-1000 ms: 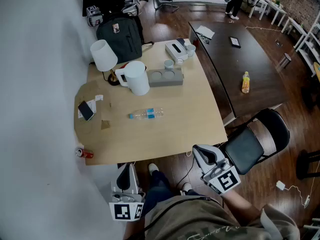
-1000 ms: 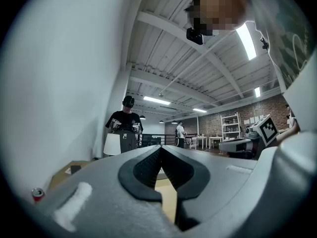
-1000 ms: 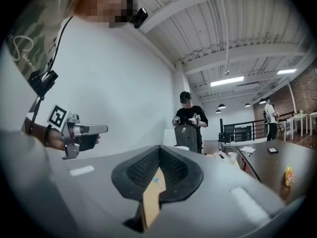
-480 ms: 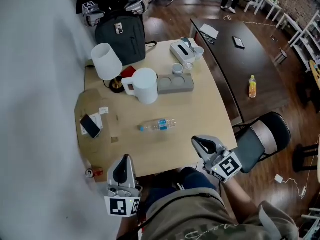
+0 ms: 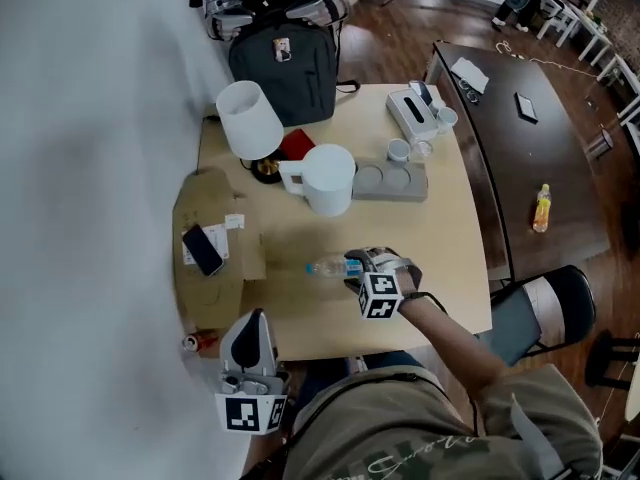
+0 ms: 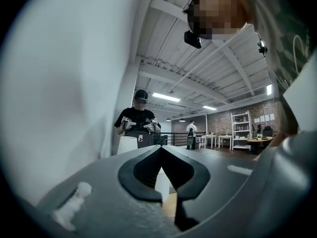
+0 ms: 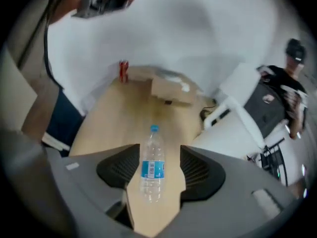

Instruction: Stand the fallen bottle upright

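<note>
The clear plastic bottle (image 7: 152, 165), with a blue cap and blue label, lies on its side on the pale wooden table (image 5: 440, 258). I cannot tell whether it holds any liquid. It lies between the pads of my right gripper (image 5: 372, 263), whose jaws are opening. Bare table shows on each side of the bottle and neither pad touches it. Its cap points away from the gripper. Beyond stand a white jug (image 5: 328, 178), its inside hidden from me, and a grey tray (image 5: 392, 182). My left gripper (image 5: 250, 333), tips pressed together on nothing, hangs by the table's near edge.
</note>
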Tool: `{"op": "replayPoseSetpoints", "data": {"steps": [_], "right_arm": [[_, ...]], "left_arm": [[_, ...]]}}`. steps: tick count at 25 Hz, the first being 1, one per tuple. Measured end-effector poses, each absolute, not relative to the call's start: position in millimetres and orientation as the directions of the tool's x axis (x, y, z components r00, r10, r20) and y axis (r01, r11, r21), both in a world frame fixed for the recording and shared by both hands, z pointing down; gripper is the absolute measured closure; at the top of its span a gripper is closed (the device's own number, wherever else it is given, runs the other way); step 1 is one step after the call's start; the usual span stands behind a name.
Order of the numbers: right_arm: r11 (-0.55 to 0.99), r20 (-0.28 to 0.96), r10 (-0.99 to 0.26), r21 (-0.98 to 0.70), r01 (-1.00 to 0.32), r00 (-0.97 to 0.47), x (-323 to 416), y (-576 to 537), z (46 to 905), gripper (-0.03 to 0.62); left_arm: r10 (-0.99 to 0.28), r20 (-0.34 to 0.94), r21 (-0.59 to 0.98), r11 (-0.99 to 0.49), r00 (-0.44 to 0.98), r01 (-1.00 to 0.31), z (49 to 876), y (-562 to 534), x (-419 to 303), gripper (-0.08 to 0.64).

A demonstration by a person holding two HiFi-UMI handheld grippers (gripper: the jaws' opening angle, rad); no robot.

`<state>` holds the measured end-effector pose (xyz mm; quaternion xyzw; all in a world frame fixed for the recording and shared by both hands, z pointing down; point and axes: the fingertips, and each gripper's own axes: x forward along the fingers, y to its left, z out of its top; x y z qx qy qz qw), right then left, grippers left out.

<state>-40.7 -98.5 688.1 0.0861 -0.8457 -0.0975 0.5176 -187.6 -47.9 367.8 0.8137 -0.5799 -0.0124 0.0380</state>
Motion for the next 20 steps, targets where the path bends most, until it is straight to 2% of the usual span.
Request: {"op": "replayPoseSetpoints", "data": {"steps": [2, 3, 6, 10, 16, 18, 20], "right_arm": [[0.972, 0.94, -0.151, 0.198, 0.128, -0.306, -60, -108, 738, 0.296], [0.973, 0.961, -0.107, 0.154, 0.17, -0.254, -68, -110, 758, 0.296], [0.979, 0.987, 0.01, 0.024, 0.203, -0.162, -81, -108, 802, 0.306], [0.981, 0.986, 0.007, 0.026, 0.194, -0.169, -92, -113, 827, 0.298], [0.975, 0.954, -0.015, 0.08, 0.206, -0.298, -85, -118, 807, 0.304], [0.982, 0.881, -0.085, 0.153, 0.111, -0.465, -81, -125, 769, 0.304], [0.98, 0.725, -0.17, 0.196, -0.037, -0.668, -76, -133, 716, 0.304]], "left_arm": [[-0.959, 0.03, 0.073, -0.279, 0.282, -0.957, 368, -52, -196, 0.557], [-0.965, 0.035, 0.076, -0.256, 0.259, -0.964, 369, -52, -200, 0.557], [-0.978, 0.062, 0.086, -0.196, 0.201, -0.977, 376, -51, -209, 0.557], [-0.985, 0.097, 0.088, -0.137, 0.146, -0.987, 388, -48, -218, 0.557], [-0.982, 0.107, 0.085, -0.146, 0.154, -0.986, 389, -55, -205, 0.557], [-0.98, 0.092, 0.075, -0.168, 0.175, -0.983, 382, -59, -197, 0.557], [-0.978, 0.088, 0.067, -0.186, 0.191, -0.98, 378, -62, -192, 0.557]]}}
